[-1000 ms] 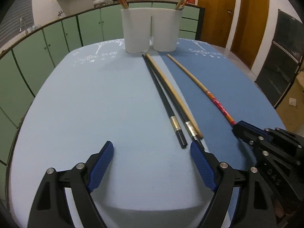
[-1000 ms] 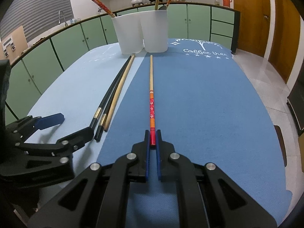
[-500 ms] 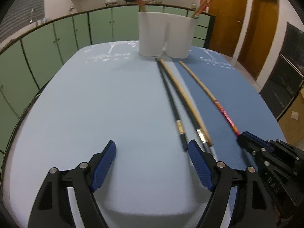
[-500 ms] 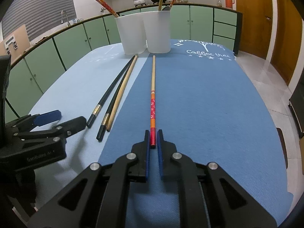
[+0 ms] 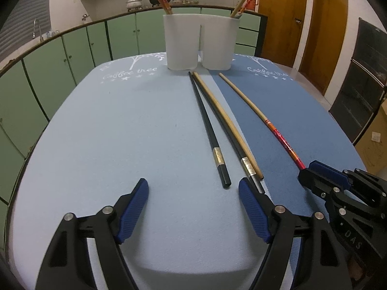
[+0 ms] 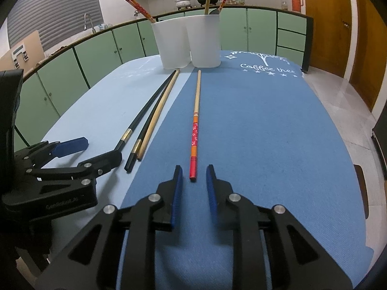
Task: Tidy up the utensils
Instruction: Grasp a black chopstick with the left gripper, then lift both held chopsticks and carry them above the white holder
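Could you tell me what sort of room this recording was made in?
Most likely a home kitchen. Green cabinets run under a counter with a tap, cooking pots stand at the back, and chopsticks lie on a blue cloth-covered table before two white holders.

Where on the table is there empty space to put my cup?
Bare dark blue mat lies right of the red-patterned chopstick. Bare light blue mat lies left of the black chopsticks. Crowded: the middle strip, toward the white holders.
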Action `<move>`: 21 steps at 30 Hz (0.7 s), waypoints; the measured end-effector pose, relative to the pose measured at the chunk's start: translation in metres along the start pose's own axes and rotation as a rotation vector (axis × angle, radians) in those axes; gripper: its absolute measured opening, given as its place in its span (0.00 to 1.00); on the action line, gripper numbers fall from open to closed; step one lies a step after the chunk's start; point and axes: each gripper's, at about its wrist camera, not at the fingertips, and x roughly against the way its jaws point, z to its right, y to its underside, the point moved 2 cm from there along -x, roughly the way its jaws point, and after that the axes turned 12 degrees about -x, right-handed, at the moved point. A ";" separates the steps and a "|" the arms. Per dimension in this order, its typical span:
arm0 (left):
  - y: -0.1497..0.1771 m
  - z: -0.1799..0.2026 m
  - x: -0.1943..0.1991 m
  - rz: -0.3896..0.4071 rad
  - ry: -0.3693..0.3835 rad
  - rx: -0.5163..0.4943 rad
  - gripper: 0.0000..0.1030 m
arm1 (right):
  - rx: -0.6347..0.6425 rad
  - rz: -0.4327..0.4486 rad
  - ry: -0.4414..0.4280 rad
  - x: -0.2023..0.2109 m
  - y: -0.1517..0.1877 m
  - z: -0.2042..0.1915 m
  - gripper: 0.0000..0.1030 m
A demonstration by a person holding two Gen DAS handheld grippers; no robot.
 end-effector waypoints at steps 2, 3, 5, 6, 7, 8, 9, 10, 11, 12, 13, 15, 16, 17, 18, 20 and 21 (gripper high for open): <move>-0.001 0.002 -0.001 0.004 -0.002 -0.007 0.69 | 0.009 0.005 0.010 0.000 0.001 -0.002 0.20; -0.002 0.003 -0.002 0.006 -0.002 -0.009 0.68 | 0.009 0.006 0.013 -0.001 0.000 -0.002 0.19; -0.003 0.005 -0.003 0.012 0.004 -0.015 0.61 | 0.009 0.007 0.016 -0.001 0.000 -0.002 0.18; -0.004 0.005 -0.004 0.015 0.008 -0.016 0.59 | 0.009 0.008 0.020 -0.002 0.000 -0.002 0.15; -0.005 0.006 -0.005 0.018 0.012 -0.015 0.54 | 0.008 0.009 0.023 -0.002 0.000 -0.001 0.12; -0.005 0.006 -0.005 0.023 0.016 -0.013 0.49 | 0.006 0.009 0.024 -0.002 0.000 -0.001 0.11; -0.006 0.006 -0.006 0.027 0.021 -0.010 0.47 | 0.002 0.010 0.027 -0.002 -0.001 0.000 0.09; -0.006 0.006 -0.006 0.032 0.026 -0.007 0.39 | 0.000 0.010 0.027 -0.003 -0.001 0.000 0.06; -0.006 0.006 -0.006 0.036 0.028 -0.005 0.33 | -0.001 0.009 0.027 -0.003 -0.001 0.001 0.05; -0.006 0.006 -0.006 0.039 0.030 -0.006 0.30 | 0.001 0.010 0.030 -0.003 -0.001 0.000 0.05; -0.007 0.006 -0.005 0.043 0.034 -0.009 0.21 | 0.006 0.012 0.035 -0.003 -0.001 0.000 0.05; -0.007 0.007 -0.005 0.048 0.033 -0.010 0.15 | 0.005 0.012 0.039 -0.003 -0.002 0.000 0.05; -0.007 0.006 -0.005 0.049 0.034 -0.003 0.10 | 0.003 0.010 0.038 -0.002 -0.002 0.000 0.05; -0.007 0.003 -0.005 0.053 0.048 0.008 0.08 | -0.003 0.006 0.036 -0.002 -0.003 0.001 0.05; -0.007 0.002 -0.004 0.052 0.056 0.014 0.08 | -0.007 0.003 0.034 -0.001 -0.003 0.002 0.05; -0.006 -0.001 -0.003 0.049 0.059 0.017 0.07 | -0.012 -0.001 0.030 0.002 -0.005 0.003 0.05; -0.006 -0.003 -0.001 0.048 0.055 0.020 0.07 | -0.015 -0.002 0.028 0.003 -0.006 0.004 0.05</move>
